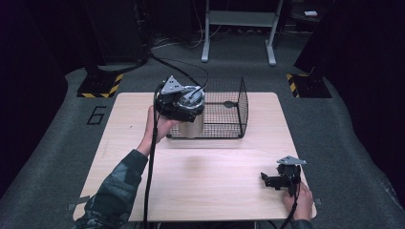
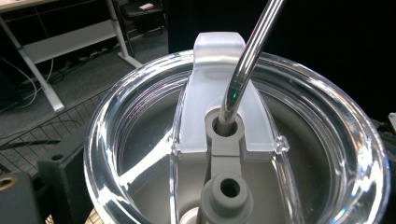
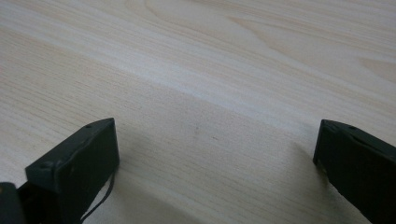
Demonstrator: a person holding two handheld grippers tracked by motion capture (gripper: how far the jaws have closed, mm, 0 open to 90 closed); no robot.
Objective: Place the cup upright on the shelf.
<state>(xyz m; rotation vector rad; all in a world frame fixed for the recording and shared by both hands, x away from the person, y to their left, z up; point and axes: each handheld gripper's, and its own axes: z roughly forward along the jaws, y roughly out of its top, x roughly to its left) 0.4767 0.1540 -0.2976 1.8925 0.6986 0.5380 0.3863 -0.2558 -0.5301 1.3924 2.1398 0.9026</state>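
Clear lid (image 2: 233,154) with a straw (image 2: 243,70) is close under the left gripper (image 1: 184,102), whose fingers' state I cannot tell. Cup (image 1: 191,121) is at the basket (image 1: 241,107) front-left corner; lower it upright. Right gripper (image 1: 282,180) rests spread on the tabletop (image 1: 215,171).

A: We've got the table (image 1: 200,171) in front of us, and the basket (image 1: 224,112) sits at its far edge, about the middle.

B: The cup (image 1: 193,119) stands at the basket's left end, with our left gripper (image 1: 177,102) right over it, against its left side.

A: A straw (image 2: 245,65) rises through the lid (image 2: 233,140), tilting away to the right.

B: Our right gripper (image 1: 279,179) rests low at the table's near right corner, well apart from the basket.
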